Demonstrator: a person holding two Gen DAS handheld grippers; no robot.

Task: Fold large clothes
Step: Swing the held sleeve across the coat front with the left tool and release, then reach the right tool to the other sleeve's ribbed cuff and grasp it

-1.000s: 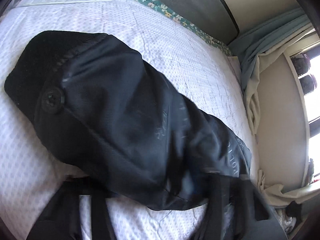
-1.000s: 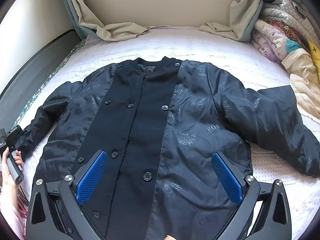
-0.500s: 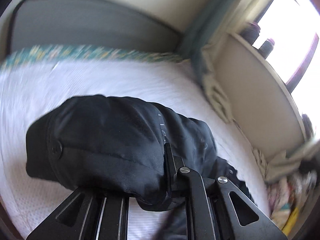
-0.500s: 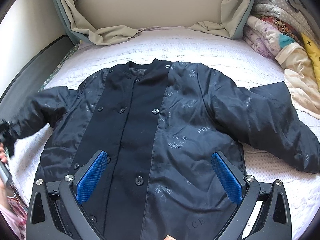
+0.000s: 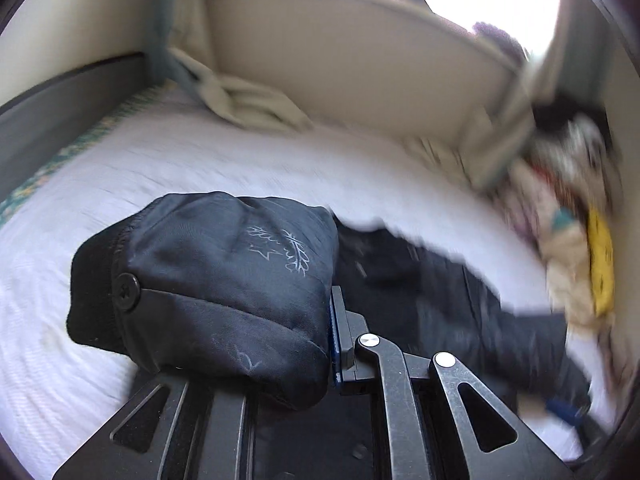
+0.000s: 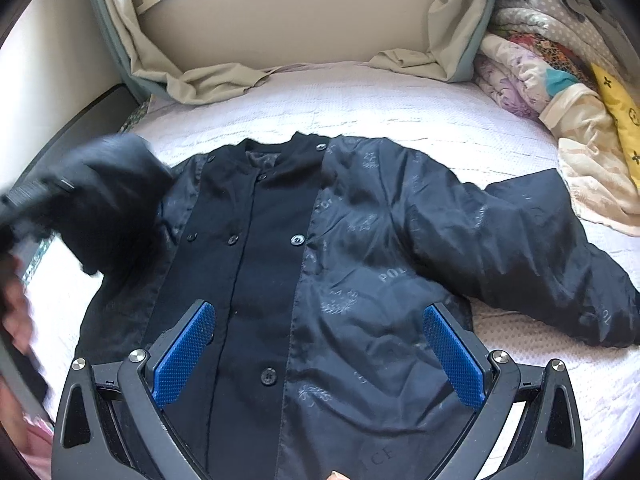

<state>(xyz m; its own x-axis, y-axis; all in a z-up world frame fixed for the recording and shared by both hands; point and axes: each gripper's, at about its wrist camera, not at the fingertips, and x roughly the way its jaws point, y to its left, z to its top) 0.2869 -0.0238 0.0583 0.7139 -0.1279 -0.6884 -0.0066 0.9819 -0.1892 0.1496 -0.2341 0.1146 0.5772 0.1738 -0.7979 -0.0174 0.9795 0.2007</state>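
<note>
The black jacket [image 6: 328,280] lies face up on the white bedspread [image 6: 400,96], buttons [image 6: 297,240] running down the dark centre panel. Its one sleeve [image 6: 532,256] lies stretched out flat toward the pile of folded bedding [image 6: 552,64] against the wall.

The other sleeve [image 5: 224,280] is up off the bed: the left gripper [image 5: 332,332] is clenched on its cuff end, the fabric bunched into a fat bundle over the tongs, a cuff button [image 5: 127,290] and a pale leaf print showing on top. From the right wrist view that lifted sleeve [image 6: 108,200] hangs blurred over the jacket's shoulder, with the person's hand [image 6: 16,312] at the picture's edge.

The right gripper [image 6: 320,360] hovers over the jacket's lower front, tongs spread wide, blue pads [image 6: 184,356] on either side with nothing caught between them.

Beige curtains [image 6: 200,76] droop onto the far edge of the bed.
</note>
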